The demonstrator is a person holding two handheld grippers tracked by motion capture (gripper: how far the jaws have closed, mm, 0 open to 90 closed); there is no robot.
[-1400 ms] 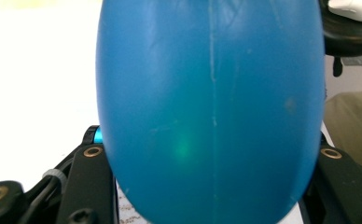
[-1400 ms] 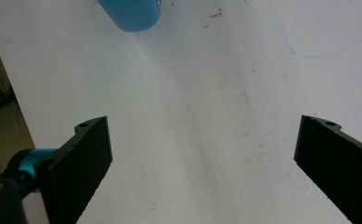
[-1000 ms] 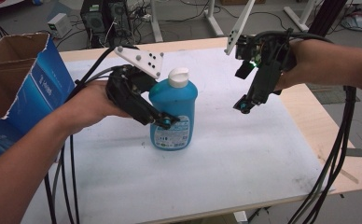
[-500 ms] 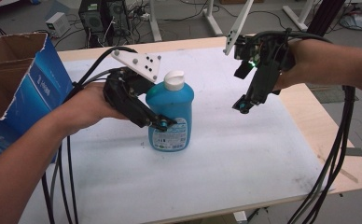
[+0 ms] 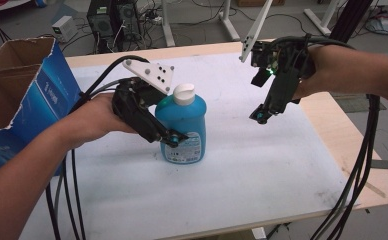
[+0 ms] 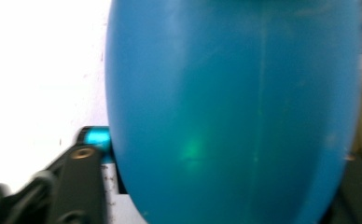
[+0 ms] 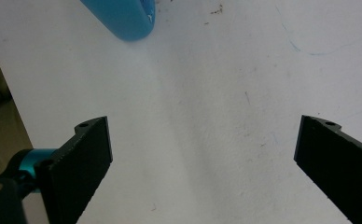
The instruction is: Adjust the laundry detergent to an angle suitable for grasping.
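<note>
Two grippers work over the white table (image 5: 262,190), and the blue bottle (image 5: 184,132) near its middle is the landmark for everything else. Nearest the person, the left forearm reaches in from the bottle's left, and the left gripper (image 5: 174,138) is clamped on the bottle's lower body, one jaw tip showing at the front face just beside the label. In the left gripper view the blue body (image 6: 235,112) sits right between the jaws, with one black jaw pressed against its flank; the other jaw is hidden behind the curve. The bottle stands upright, its white cap (image 5: 184,93) on top; whether its base rests on the table or is just lifted I cannot tell.

As a judgement, the step in hand is moving or carrying the bottle. To do it well, keep the squeeze firm on the smooth rounded plastic, keep the bottle vertical, and move slowly so it cannot slip or swing.

To the bottle's right and raised above the table, the right gripper (image 5: 261,115) hangs with jaws wide apart, holding nothing and touching nothing. Its own view looks down on bare table with the bottle's edge (image 7: 123,18) beyond.

Farther off, left of the bottle, an open blue cardboard box (image 5: 17,95) stands at the table's edge.
</note>
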